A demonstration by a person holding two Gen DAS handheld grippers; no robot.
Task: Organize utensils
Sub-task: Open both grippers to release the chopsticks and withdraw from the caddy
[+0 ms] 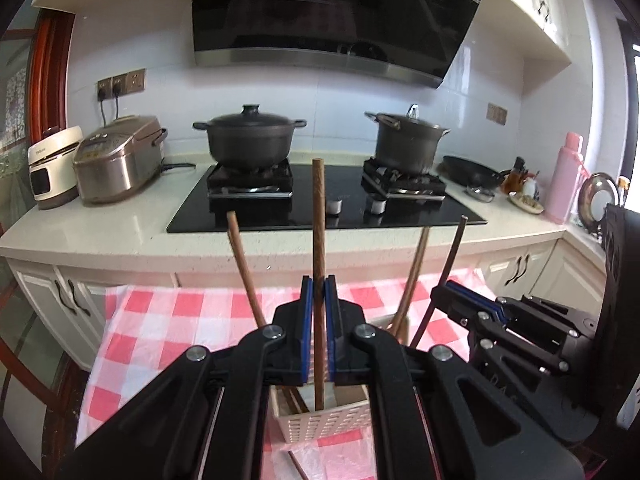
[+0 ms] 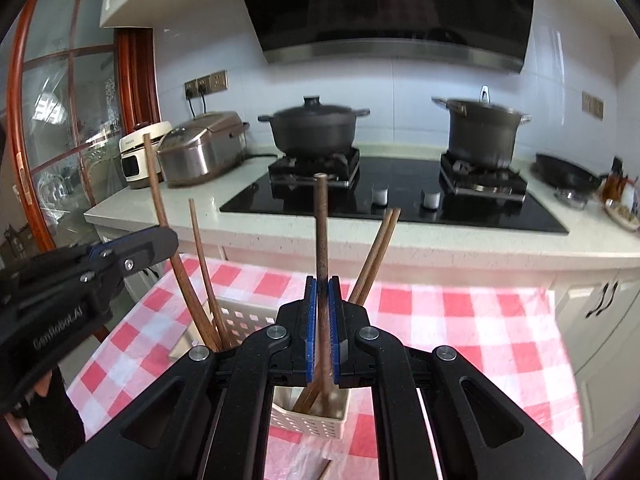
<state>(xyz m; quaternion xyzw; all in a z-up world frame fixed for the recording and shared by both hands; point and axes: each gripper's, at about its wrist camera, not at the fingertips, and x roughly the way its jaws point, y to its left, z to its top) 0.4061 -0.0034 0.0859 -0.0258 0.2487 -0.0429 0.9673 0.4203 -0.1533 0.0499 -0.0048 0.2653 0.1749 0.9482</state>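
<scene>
Kitchen backdrop: pale counter (image 1: pixel 120 236) with black gas hob (image 1: pixel 320 200), two dark lidded pots (image 1: pixel 250 136) on the burners, rice cooker (image 1: pixel 120 160) at left, range hood (image 1: pixel 332 12) above. Nearer, a surface under a red-and-white checked cloth (image 1: pixel 160 320), carrying a white perforated utensil basket (image 1: pixel 324 420). Left tongs (image 1: pixel 319 300) clamped together on a brown wooden chopstick (image 1: pixel 319 220), held nearly upright, lower end down inside the basket's near compartment. Right tongs (image 2: pixel 322 300) likewise closed tight on a darker chopstick (image 2: pixel 321 220), upright, tip reaching into the basket (image 2: pixel 308 420) beside other sticks. More chopsticks (image 2: pixel 200 264) standing in the basket, leaning outward at left and right. Seen from the left camera, right tongs (image 1: pixel 452 296) just beside the basket at right; from the right camera, left tongs (image 2: pixel 160 240) at the left edge, close to the leaning sticks.
</scene>
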